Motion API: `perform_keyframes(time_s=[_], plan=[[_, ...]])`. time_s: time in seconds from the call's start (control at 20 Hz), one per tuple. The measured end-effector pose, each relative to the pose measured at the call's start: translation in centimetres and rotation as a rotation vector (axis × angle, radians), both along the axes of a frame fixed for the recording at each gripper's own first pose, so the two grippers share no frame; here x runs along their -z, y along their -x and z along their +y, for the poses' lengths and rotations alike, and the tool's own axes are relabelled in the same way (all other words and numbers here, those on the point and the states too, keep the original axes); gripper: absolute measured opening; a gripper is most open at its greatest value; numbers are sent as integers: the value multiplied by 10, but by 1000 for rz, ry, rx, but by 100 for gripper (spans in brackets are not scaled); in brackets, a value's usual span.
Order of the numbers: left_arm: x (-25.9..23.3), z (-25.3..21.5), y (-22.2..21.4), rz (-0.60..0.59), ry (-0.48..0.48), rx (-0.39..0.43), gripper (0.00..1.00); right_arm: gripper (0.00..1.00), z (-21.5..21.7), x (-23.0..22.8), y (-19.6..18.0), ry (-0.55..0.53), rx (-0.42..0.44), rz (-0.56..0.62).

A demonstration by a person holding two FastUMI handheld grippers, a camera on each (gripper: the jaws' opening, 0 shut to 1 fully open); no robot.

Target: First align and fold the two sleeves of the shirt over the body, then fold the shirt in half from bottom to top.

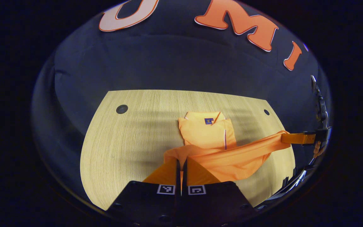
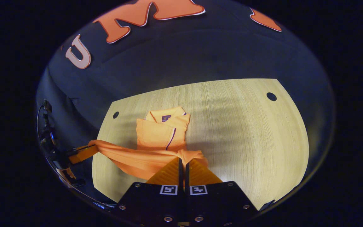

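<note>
Both claws, left (image 1: 181,164) and right (image 2: 181,162), pinch the shirt (image 1: 208,134) hem lifted above the table (image 1: 131,138).

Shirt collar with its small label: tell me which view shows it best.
The left gripper view: the collar lies near mid-frame, its label patch plain and square, above the lifted hem of the shirt. In the right gripper view the collar sits left of centre, smaller and more skewed, the patch harder to make out.
</note>
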State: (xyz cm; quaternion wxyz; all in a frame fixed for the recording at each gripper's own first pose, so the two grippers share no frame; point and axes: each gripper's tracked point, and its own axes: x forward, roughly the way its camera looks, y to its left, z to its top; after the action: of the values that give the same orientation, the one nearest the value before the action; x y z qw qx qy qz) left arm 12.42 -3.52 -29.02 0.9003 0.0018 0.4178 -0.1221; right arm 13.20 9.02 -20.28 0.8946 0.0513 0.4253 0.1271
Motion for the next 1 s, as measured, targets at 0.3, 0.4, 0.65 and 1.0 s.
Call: perform_keyframes(time_s=[0.3,0.4,0.65,1.0], plan=[[20,-11,-67,7,0,-5,0,0,6,13,-64,40,15,-22],[31,-12,-85,12,2,-13,1,0,6,26,-83,37,34,-9],[70,-16,-122,62,41,-50,1,0,4,66,-127,12,93,42],[107,1,-140,121,-48,-92,12,2,2,108,-150,40,174,98]])
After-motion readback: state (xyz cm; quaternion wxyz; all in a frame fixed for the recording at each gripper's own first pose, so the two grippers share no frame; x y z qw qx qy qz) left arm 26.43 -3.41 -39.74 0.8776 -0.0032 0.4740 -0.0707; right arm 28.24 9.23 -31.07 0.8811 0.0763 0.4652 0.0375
